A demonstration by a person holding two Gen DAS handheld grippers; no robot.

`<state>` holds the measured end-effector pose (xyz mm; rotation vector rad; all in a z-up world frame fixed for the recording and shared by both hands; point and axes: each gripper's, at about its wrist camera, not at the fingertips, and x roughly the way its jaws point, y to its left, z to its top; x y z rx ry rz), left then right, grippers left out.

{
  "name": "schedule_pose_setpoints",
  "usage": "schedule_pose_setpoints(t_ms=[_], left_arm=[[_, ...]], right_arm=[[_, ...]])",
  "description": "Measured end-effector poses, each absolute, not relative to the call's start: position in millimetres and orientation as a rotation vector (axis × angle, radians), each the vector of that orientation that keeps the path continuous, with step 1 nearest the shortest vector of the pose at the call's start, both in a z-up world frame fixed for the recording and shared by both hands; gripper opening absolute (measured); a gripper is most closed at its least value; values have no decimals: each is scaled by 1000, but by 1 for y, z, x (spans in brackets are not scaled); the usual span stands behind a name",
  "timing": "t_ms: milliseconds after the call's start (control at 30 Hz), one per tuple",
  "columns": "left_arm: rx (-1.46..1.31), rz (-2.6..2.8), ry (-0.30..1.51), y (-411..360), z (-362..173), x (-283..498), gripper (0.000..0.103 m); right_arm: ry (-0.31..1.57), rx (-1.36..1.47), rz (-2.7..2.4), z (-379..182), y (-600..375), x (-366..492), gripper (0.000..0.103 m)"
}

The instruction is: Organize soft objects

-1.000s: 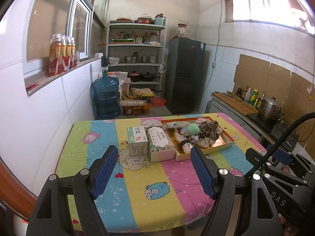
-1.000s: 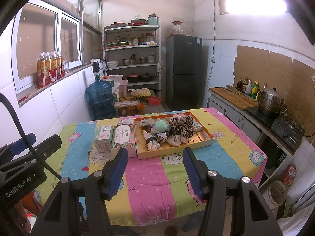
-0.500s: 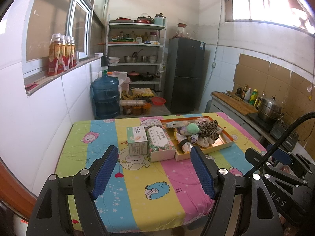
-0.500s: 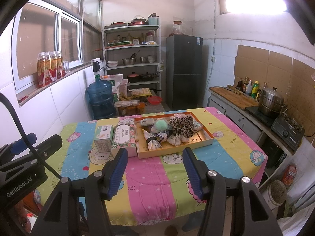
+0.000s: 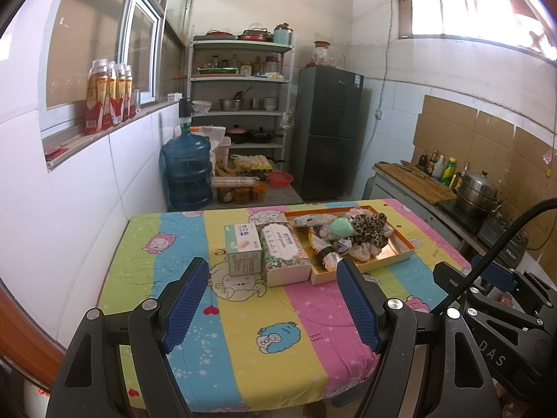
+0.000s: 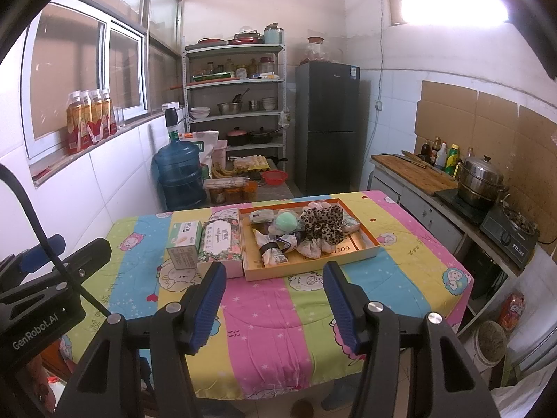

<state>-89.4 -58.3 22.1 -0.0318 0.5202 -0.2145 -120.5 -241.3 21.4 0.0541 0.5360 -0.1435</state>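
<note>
An orange tray [image 5: 400, 256] [image 6: 362, 254] on the far half of the table holds a pile of soft things. Among them are a leopard-print scrunchie [image 5: 370, 231] [image 6: 322, 223], a green puff [image 5: 341, 226] [image 6: 287, 222] and a cloth bundle with a black band [image 5: 325, 254] [image 6: 273, 249]. Left of the tray stand a floral tissue box [image 5: 283, 249] [image 6: 221, 240] and a small green-and-white box [image 5: 242, 244] [image 6: 184, 240]. My left gripper [image 5: 271, 268] and my right gripper [image 6: 274, 271] hover open over the table's near edge, well short of the tray, with nothing between their blue pads.
The table carries a striped cartoon cloth [image 5: 243, 313]. Behind it are a blue water jug [image 5: 188, 170], a metal shelf [image 5: 240, 111] and a dark fridge [image 5: 327, 132]. A counter with a steamer pot [image 6: 482, 181] and a stove [image 6: 511, 237] runs along the right wall.
</note>
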Motion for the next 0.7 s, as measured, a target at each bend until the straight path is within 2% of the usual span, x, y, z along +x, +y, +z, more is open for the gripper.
schedule_pose_setpoints(t_ms=[700], left_arm=[[-33,-214,522,-59,23,-89,77]], right_arm=[[537,54,-142,22,-242,-120,58]])
